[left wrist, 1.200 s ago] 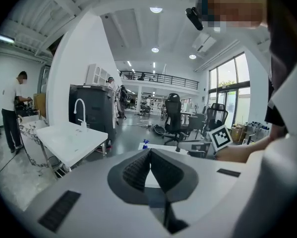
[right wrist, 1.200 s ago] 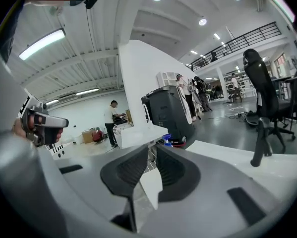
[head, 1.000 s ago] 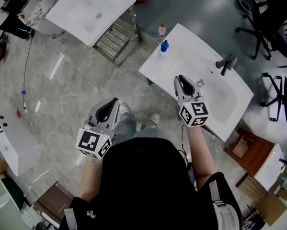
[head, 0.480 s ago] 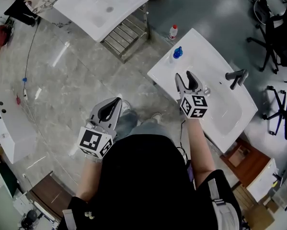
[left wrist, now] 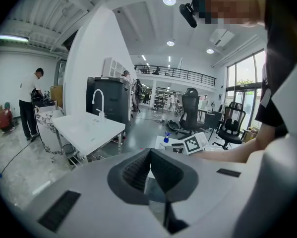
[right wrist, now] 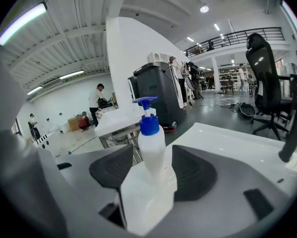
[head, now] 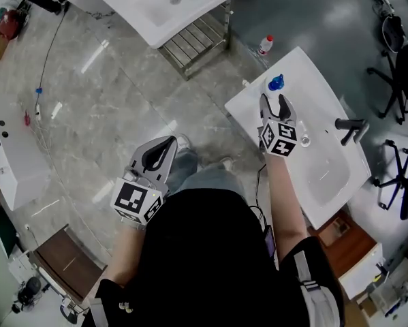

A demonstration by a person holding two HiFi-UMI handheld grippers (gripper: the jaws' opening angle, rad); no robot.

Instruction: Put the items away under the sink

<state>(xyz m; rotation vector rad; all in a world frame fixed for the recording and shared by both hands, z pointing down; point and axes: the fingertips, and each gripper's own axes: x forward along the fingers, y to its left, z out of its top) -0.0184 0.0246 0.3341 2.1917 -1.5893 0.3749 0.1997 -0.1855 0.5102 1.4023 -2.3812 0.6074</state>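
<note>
Pump bottle (head: 276, 83), white with a blue pump head, is standing upright at the far corner of the white worktop (head: 330, 182), the one with a basin sunk into it and a dark tap (head: 350, 129) at its far side. The right claw (head: 274, 101) is hovering over that corner with its jaws spread wide. In the right gripper view the bottle is rising in line with the gap between the two dark pads (right wrist: 193, 172), and neither pad is touching it. In the head view the bottle is sitting just beyond the claw's tips.

The left claw (head: 159, 148) is hanging off to the person's left, over the grey marbled floor (head: 108, 114) and well apart from the worktop. Its jaws are pressed together with nothing between them, as the left gripper view is showing.

A second small bottle (head: 265, 45) with a red cap is standing on the floor just beyond the worktop's far corner. Another white sink (head: 169, 5) on a metal frame is standing farther off, and black office chairs (head: 401, 53) are sitting to the right.
</note>
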